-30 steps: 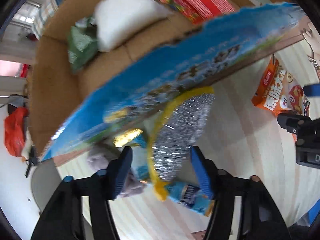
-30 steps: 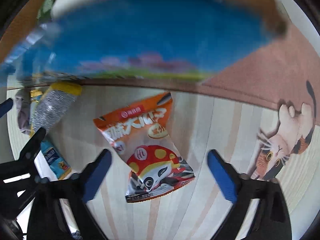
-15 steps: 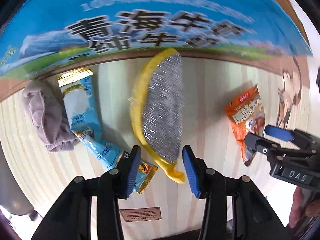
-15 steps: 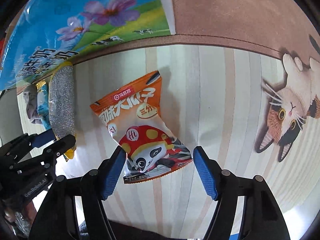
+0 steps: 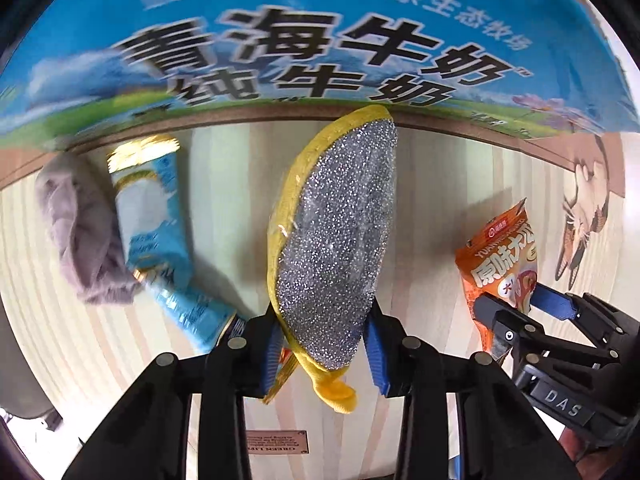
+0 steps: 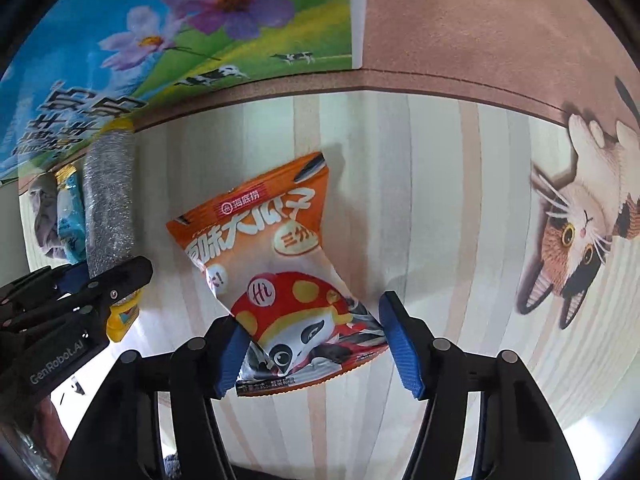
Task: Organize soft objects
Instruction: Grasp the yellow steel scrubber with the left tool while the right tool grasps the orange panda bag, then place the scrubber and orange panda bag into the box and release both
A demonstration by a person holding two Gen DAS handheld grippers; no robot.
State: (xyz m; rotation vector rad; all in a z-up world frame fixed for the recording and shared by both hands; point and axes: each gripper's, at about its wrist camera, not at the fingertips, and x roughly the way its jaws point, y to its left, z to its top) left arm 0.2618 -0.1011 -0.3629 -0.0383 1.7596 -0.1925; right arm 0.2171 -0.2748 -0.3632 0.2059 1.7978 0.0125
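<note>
The left gripper (image 5: 325,350) has squeezed shut on the near end of a scrub pad (image 5: 336,240). The blue pads (image 5: 376,346) press on both of its sides. The scrub pad is silver and sparkly on top with a yellow cloth edge, and a yellow tail hangs below the pads. Its far end reaches the milk box (image 5: 320,40), a big blue box with black letters, green grass and flowers on its side.

Just left of the scrub pad lies a light blue packet (image 5: 152,216) with a gold end. Its near end goes under the left gripper. A gray cloth (image 5: 80,240) is bunched up against the packet's left side. All of this lies on a mat (image 5: 432,208) with pale stripes.

The right gripper (image 6: 314,350) has just been closing, with an orange snack bag (image 6: 276,264) between its jaws. The left blue pad (image 6: 230,356) touches the bag's near edge. The right pad stands just beside the bag's corner, so the bag is not pinched yet. The bag has a panda in a red mushroom hat on it. It lies flat on the striped mat, right of the scrub pad and near the milk box.

Farther right on the mat is a picture of a cat (image 6: 576,224).
</note>
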